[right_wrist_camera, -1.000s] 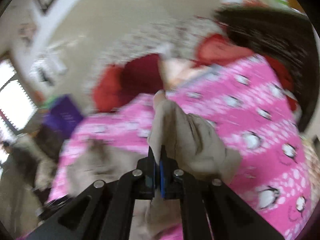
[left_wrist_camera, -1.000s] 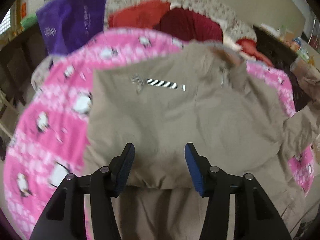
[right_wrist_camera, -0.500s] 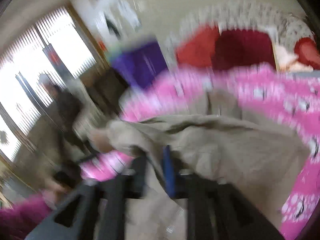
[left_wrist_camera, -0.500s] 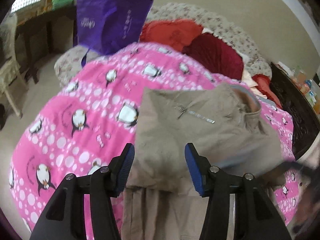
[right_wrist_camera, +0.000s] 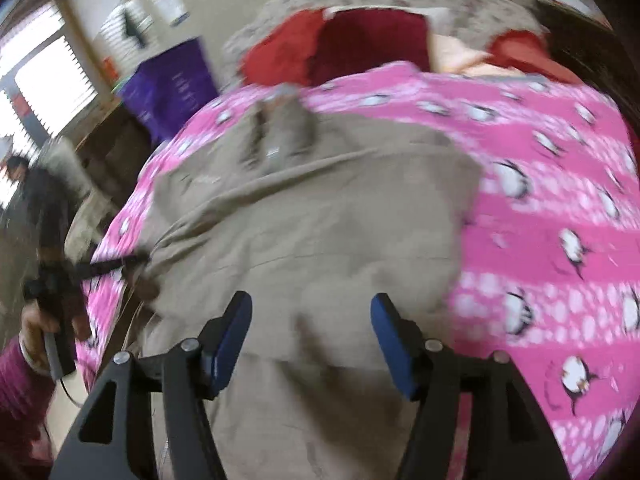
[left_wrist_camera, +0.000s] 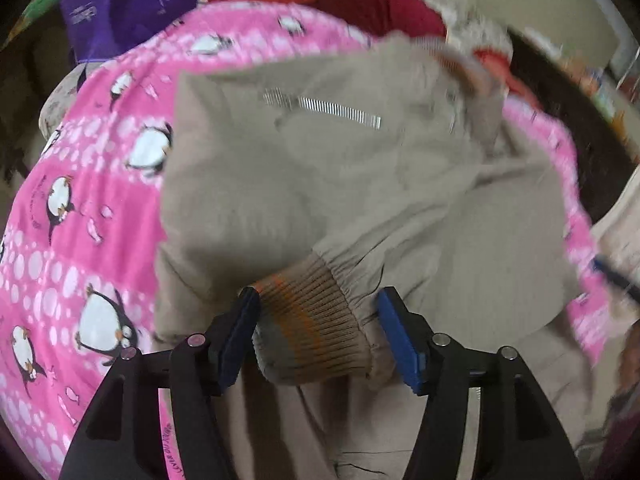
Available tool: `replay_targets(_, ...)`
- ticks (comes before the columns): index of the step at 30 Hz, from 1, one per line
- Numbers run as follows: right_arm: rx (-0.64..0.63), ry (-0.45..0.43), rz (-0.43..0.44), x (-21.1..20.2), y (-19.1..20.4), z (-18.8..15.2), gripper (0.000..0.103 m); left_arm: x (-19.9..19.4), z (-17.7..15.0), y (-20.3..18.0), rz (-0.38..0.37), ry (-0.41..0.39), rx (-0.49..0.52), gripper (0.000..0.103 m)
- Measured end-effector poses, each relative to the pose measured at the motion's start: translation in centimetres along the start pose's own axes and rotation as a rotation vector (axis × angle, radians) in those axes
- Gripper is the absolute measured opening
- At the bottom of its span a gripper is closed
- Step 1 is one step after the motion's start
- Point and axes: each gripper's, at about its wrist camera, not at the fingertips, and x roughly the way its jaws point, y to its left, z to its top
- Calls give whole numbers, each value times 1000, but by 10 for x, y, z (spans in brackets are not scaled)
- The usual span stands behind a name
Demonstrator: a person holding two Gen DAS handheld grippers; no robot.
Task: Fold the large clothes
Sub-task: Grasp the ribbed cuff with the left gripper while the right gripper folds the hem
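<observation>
A large beige fabric jacket lies spread across a pink penguin-print bedspread, filling the centre of both wrist views. In the left wrist view, the left gripper sits at lower centre with its blue-padded jaws spread apart; the jacket's ribbed knit cuff with orange and grey stripes lies in the gap between them, and whether the pads touch it cannot be determined. A silver zipper strip crosses the jacket at upper centre. In the right wrist view, the right gripper at lower centre also has its jaws spread wide, holding nothing, positioned over the jacket's flat fabric. A purple bag stands at upper left, and red cushions lie at upper centre beyond the bedspread.
</observation>
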Motion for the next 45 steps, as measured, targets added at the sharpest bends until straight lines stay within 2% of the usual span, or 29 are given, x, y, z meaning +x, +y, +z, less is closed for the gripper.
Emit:
replay_targets(1,28,-7,1,-4,-10,2,65,4,-2,-3,11,4,13,41)
replay_targets(3,69,-17,1,-6,-22,1,65,3,-1,-8,18,-7,27,11)
replay_targets(4,79,-19,-1,-5,-24,1,65,0,1,-11,22,-14,32,7)
replay_targets(5,87,-22,-6,-5,-28,0,65,-5,3,-13,21,-27,36,0)
replay_targets(10,129,-58,-12,-6,-39,1,65,-60,32,-14,33,-200,55,0)
replay_targets(13,148,-80,-50,-7,-43,10,65,-69,51,-4,74,-245,28,0)
replay_targets(14,151,-89,-86,-5,-44,14,65,-65,55,-1,74,-236,20,0)
replay_targets(16,150,-102,-141,-1,-46,22,65,-45,62,6,33,-163,-7,0)
replay_targets(19,153,-110,-203,11,-46,37,65,-16,56,5,47,-104,-15,0)
replay_targets(22,207,-90,-246,33,-55,52,65,-1,54,5,95,-98,-14,10)
replay_targets(23,242,-69,-266,43,-63,57,65,0,55,7,101,-99,-18,18)
replay_targets(26,290,-15,-217,72,-81,64,65,-1,59,8,114,-100,-31,24)
replay_targets(27,287,-8,-192,76,-83,65,58,-3,59,9,114,-102,-33,25)
replay_targets(28,264,2,-163,80,-82,66,44,-6,59,10,115,-106,-33,27)
replay_targets(29,228,-2,-157,79,-79,67,8,-11,58,10,115,-118,-28,30)
replay_targets(32,124,-91,-256,59,-65,74,4,-12,53,10,143,-149,-21,33)
replay_targets(33,110,-125,-296,55,-66,76,3,-5,51,10,152,-135,-18,35)
replay_targets(35,130,-103,-363,65,-79,81,3,9,49,9,169,-88,-25,35)
replay_targets(36,149,-78,-367,71,-87,82,3,14,48,10,175,-76,-33,35)
replay_targets(38,190,-41,-321,74,-97,79,3,16,45,12,170,-82,-41,35)
replay_targets(40,219,-58,-267,50,-92,69,5,14,44,14,160,-93,-38,35)
replay_targets(41,221,-60,-232,40,-86,62,14,14,45,15,158,-94,-40,35)
replay_targets(42,216,-50,-197,32,-79,52,33,16,46,17,158,-91,-48,35)
replay_targets(44,181,-1,-156,30,-64,36,56,17,47,18,153,-86,-63,35)
replay_targets(45,146,39,-141,34,-56,24,55,16,47,19,151,-89,-72,35)
